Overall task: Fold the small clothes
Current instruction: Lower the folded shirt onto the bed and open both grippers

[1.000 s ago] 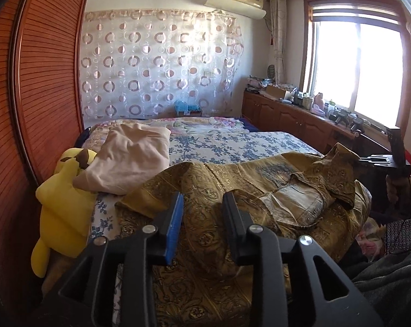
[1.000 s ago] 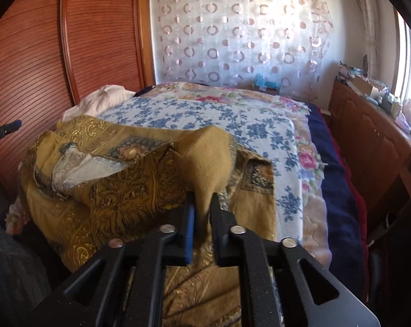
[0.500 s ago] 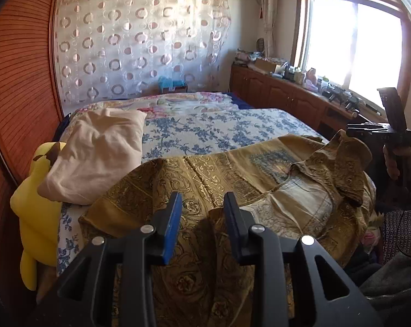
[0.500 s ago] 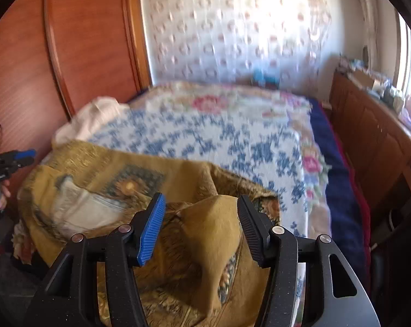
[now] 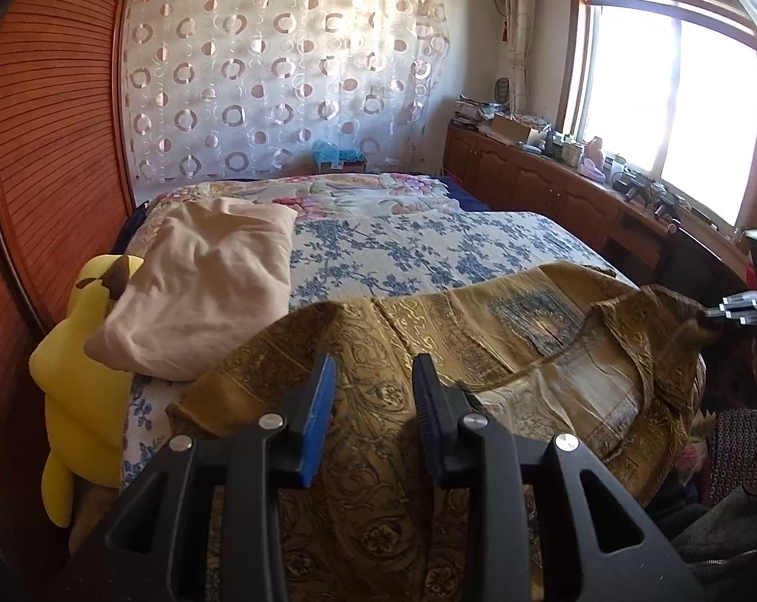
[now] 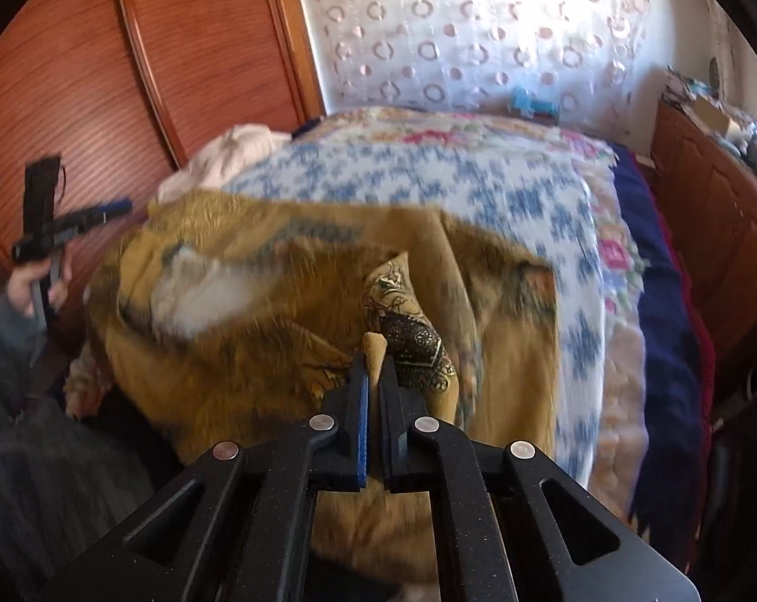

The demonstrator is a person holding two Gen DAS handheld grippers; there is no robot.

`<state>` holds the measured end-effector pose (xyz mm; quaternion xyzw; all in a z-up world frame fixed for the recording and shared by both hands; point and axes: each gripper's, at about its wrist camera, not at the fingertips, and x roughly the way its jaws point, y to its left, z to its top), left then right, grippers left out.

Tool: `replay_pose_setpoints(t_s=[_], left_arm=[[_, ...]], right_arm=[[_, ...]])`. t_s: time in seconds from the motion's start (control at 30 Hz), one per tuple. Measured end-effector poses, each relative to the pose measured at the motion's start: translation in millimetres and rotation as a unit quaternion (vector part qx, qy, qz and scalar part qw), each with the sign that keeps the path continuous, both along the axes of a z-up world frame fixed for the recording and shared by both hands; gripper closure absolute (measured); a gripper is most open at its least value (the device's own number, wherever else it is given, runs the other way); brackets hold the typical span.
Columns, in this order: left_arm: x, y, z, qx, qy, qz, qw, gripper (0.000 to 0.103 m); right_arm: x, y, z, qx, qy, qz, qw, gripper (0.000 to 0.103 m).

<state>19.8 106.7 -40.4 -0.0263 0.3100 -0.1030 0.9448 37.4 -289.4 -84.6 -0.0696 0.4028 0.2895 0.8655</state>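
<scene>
A: Going from the left, what is lying there?

B: A yellow plush toy [image 5: 72, 391] is leaning at the bed's left edge, touching a beige pillow [image 5: 202, 291] that is resting partly on it. Just right of them, the gold patterned shirt [image 5: 428, 351] is lying spread across the near end of the bed [image 5: 428, 246], over the blue floral bedspread.

A: And the left gripper [image 5: 373, 401]?

B: It is hovering over the shirt's near left part with its jaws standing well apart and gripping nothing.

A: What is showing further right?

B: The shirt's collar and pale lining are lying open toward the right. The right gripper [image 6: 373, 386] is pinching a fold of the shirt, its jaws nearly closed on the cloth, at the shirt's near right side. That view is blurring with motion.

A: Anything beyond?

B: A wooden cabinet [image 5: 554, 185] is running along the right wall under the window [image 5: 669, 110], with clutter on top.
</scene>
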Motion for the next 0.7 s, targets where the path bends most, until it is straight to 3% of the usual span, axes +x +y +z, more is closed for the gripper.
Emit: replay_pose_setpoints(t_s=[0.13, 0.2, 0.23, 0.33, 0.37, 0.53, 0.7], left_arm=[[12, 8, -1, 0.009, 0.001, 0.011, 0.9999, 0.073], [20, 13, -3, 0.02, 0.004, 0.016, 0.9997, 0.073], [26, 16, -4, 0.025, 0.008, 0.017, 0.9995, 0.073], [41, 24, -8, 0.032, 0.027, 0.014, 0.999, 0.073], [47, 25, -11, 0.037, 0.034, 0.015, 0.9986, 0.073], [75, 25, -26, 0.056, 0.066, 0.007, 0.9962, 0.072], [96, 30, -49, 0.045, 0.111, 0.007, 0.9927, 0.072]], right_arm=[[-9, -6, -25, -0.031, 0.027, -0.01, 0.999, 0.102], [-8, -7, -22, -0.032, 0.015, -0.016, 0.999, 0.101], [-6, -7, -18, -0.027, 0.012, -0.019, 0.999, 0.093], [2, -9, 3, -0.011, -0.025, -0.037, 0.999, 0.041], [6, -10, 11, -0.005, -0.039, -0.042, 0.998, 0.034], [45, 1, 29, -0.017, -0.078, -0.05, 0.996, 0.026], [103, 20, 11, -0.031, -0.057, -0.037, 0.997, 0.024]])
